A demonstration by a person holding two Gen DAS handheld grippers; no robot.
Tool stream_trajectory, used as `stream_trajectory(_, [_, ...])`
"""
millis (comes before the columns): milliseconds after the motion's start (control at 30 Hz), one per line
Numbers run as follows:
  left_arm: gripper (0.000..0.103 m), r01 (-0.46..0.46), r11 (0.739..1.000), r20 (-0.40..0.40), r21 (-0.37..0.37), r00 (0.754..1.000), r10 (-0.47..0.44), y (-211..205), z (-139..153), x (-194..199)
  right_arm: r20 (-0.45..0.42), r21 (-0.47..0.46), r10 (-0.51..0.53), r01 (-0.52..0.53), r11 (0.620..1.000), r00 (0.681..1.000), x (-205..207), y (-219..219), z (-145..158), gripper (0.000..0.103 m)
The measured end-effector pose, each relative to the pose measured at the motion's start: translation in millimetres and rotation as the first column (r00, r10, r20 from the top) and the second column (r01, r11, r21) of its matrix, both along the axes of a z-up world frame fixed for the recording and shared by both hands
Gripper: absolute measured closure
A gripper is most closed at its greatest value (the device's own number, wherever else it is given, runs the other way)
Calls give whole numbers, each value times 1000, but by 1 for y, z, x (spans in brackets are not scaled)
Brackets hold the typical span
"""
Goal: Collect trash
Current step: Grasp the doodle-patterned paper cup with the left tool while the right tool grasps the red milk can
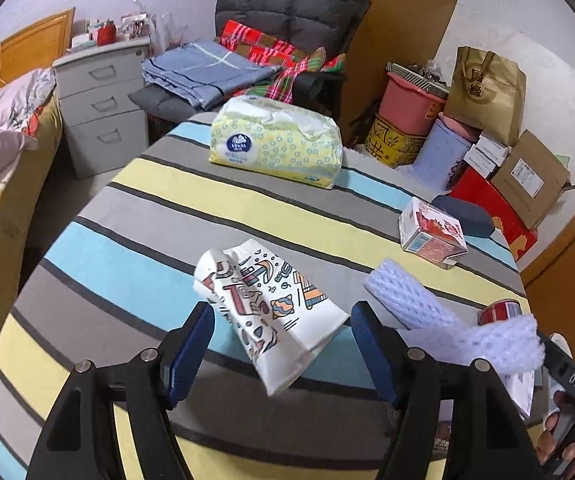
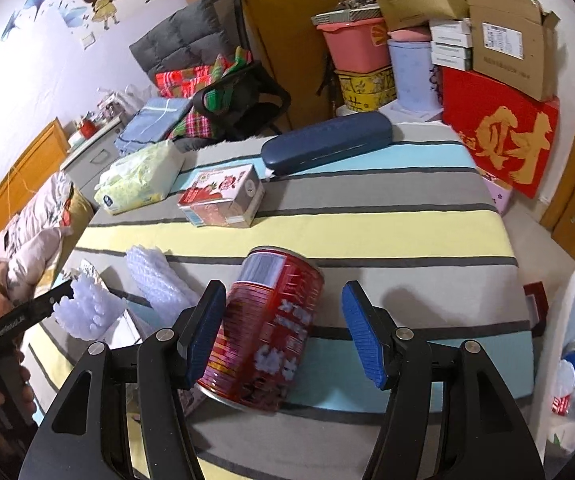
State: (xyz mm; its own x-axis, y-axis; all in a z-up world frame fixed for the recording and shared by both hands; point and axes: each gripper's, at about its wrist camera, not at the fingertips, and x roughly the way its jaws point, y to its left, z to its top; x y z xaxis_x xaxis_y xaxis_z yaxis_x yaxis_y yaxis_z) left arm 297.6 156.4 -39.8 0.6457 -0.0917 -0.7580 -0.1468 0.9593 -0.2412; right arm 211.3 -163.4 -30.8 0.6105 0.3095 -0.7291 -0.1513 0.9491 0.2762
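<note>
On the desk [image 1: 135, 208], which is covered by a striped cloth, several pieces of trash are spread. A crumpled printed paper bag [image 1: 271, 312] is seen lying between the blue pads of the left tongs [image 1: 283, 356]; the pads are held apart and neither is pressed against the paper, so nothing is gripped there. A strip of white foam netting [image 1: 415, 300] is laid just right of the bag, and part of it is draped over the right finger of these tongs. Farther back, a small red and white carton [image 1: 433, 236] is placed near the right edge of the desk, and a yellow tissue pack [image 1: 277, 142] is set at the far end.

In the right wrist view, a red can [image 2: 267, 328] is found lying on its side between the pads of the right tongs [image 2: 285, 336]. The left pad is right at the can's side, though contact cannot be told, while a clear gap is left at the right pad, so the can is not clamped. A dark blue glasses case [image 2: 327, 140] is seen beyond the carton [image 2: 223, 196].
</note>
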Motion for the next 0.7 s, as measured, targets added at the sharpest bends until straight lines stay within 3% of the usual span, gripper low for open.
stream_trajectory(167, [33,15,1000,-57,-11,998,-16,-4,-14,10,-17,-3,21,-21,1000,1000,4,-1,-1,41])
stream_trajectory(367, [33,-33,999,-62,-16,998,32,5,-21,4,11,-104,10,-8,994,1000,-1,1,1,41])
stream_trajectory(467, [37,-37,999,-51,1,998,37,9,-19,-1,11,-119,22,-21,993,1000,-1,2,1,50])
stream_trajectory(600, [54,-40,999,-60,16,997,41,16,-20,-6,22,-136,14,-11,991,1000,-3,3,0,50])
stream_trajectory(700, [54,-71,997,-62,20,995,72,25,-20,-8,24,-129,8,-4,992,1000,-4,2,0,50])
